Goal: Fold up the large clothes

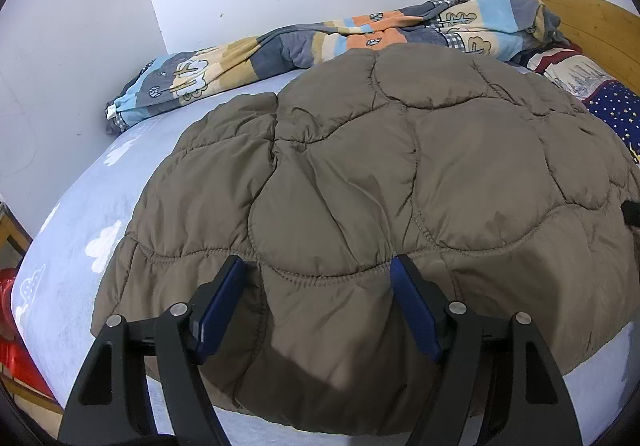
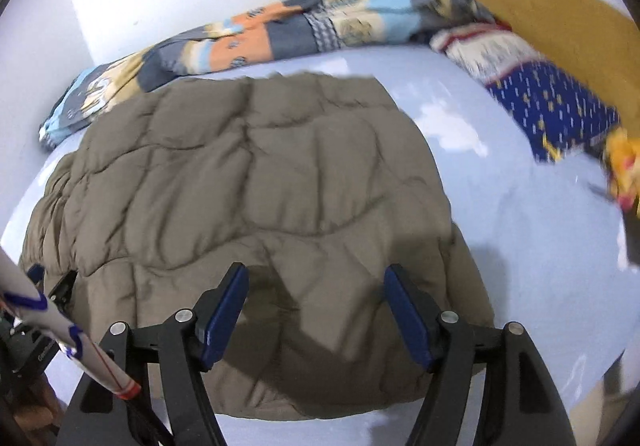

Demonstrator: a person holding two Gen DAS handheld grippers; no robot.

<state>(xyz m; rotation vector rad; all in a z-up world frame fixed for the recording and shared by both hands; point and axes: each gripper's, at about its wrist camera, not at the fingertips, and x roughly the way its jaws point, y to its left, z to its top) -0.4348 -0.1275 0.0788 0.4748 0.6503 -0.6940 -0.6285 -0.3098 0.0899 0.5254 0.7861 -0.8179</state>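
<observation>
The quilted brown jacket (image 1: 360,182) lies spread over the near half of the bed (image 1: 72,230), its hem at the near edge. To its right you have bare sheet. A patchwork blanket (image 1: 304,42) runs along the far edge by the wall, a starred pillow (image 2: 556,106) by the headboard (image 2: 560,14). Your left gripper (image 1: 318,302) and right gripper (image 2: 316,306) both hover wide apart above the hem, gripping nothing.

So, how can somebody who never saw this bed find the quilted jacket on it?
Look at the bed with the pale blue sheet. Along the wall lies a striped, colourful blanket. The jacket lies in front of it, plain brown and puffy with curved stitching.
</observation>
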